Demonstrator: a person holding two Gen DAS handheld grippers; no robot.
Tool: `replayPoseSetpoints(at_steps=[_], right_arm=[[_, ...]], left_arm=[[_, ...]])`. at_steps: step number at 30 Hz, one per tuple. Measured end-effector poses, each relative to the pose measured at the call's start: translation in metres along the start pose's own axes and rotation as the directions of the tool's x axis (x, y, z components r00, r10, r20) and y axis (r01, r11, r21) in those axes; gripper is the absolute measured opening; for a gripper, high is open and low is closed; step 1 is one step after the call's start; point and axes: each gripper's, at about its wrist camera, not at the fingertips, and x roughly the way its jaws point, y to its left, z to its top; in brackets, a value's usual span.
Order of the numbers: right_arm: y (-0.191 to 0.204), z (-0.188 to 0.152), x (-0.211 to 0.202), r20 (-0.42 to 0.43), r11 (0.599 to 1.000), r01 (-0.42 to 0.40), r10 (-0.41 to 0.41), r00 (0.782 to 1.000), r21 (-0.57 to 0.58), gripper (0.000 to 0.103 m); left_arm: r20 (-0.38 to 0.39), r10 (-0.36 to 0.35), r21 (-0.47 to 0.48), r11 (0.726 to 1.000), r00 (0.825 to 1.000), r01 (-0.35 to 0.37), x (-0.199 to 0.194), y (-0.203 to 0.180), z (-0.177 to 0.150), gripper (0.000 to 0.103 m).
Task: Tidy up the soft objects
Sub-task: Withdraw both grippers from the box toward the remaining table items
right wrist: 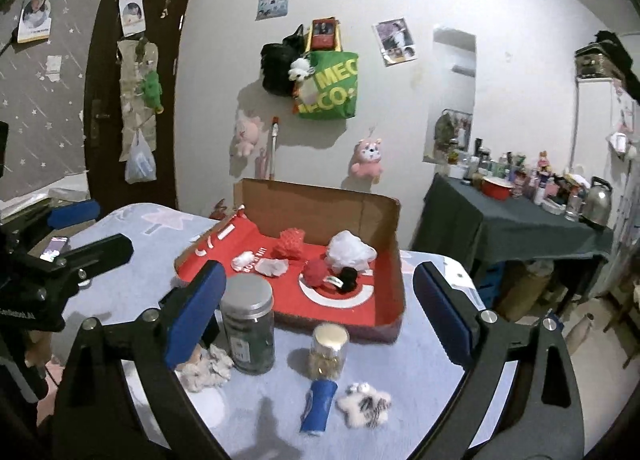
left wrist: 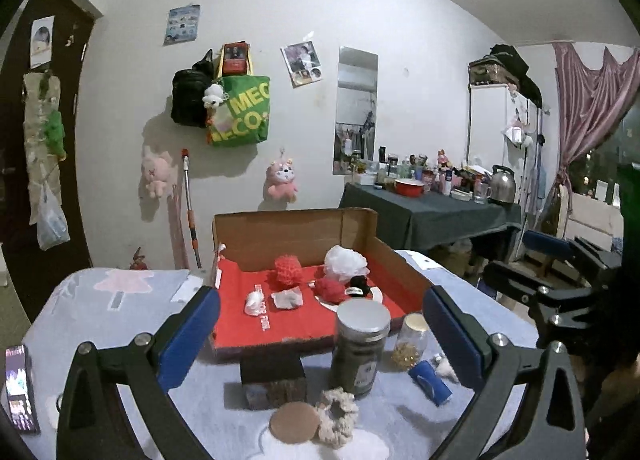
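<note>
Lying frilly and cream on the table, scrunchie; both tongs spread, empty.

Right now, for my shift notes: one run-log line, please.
left gripper: open, empty | right gripper: open, empty | box: several soft items | scrunchie: on table

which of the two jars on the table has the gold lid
The small clear jar holding yellowish bits, right of the taller dark jar, whose lid is silver.

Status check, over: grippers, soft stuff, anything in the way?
Left gripper and right gripper open, empty. Scrunchie and fuzzy toy outside the box. Dark jar and small jar stand between.
</note>
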Motion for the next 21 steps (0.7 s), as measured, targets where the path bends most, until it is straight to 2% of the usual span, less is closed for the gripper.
replayPoseSetpoints(at_steps=[4, 8, 14, 21], right_arm=[[0.006, -0.024, -0.005, 0.017, 1.000, 0.016, -0.016, 1.000, -0.002, 0.097], [0.009, -0.054, -0.004, 0.012, 0.999, 0.033, -0.033, 0.999, 0.026, 0.097], [0.006, -0.096, 0.010, -0.053, 0.995, 0.044, -0.040, 0.998, 0.089, 0.097], [0.007, -0.126, 0.033, -0.141, 0.993, 0.048, -0.033, 0.990, 0.107, 0.097]], left_arm=[[0.026, 0.011, -0.031, 0.999, 1.000, -0.010, -0.007, 0.001, -0.020, 0.103], [0.025, 0.045, -0.015, 0.999, 0.999, -0.044, -0.007, -0.004, -0.044, 0.103], [-0.048, 0.060, -0.032, 0.998, 0.997, -0.061, 0.009, 0.000, -0.076, 0.103], [-0.159, 0.070, -0.040, 0.996, 0.985, -0.077, 0.029, 0.006, -0.106, 0.103]])
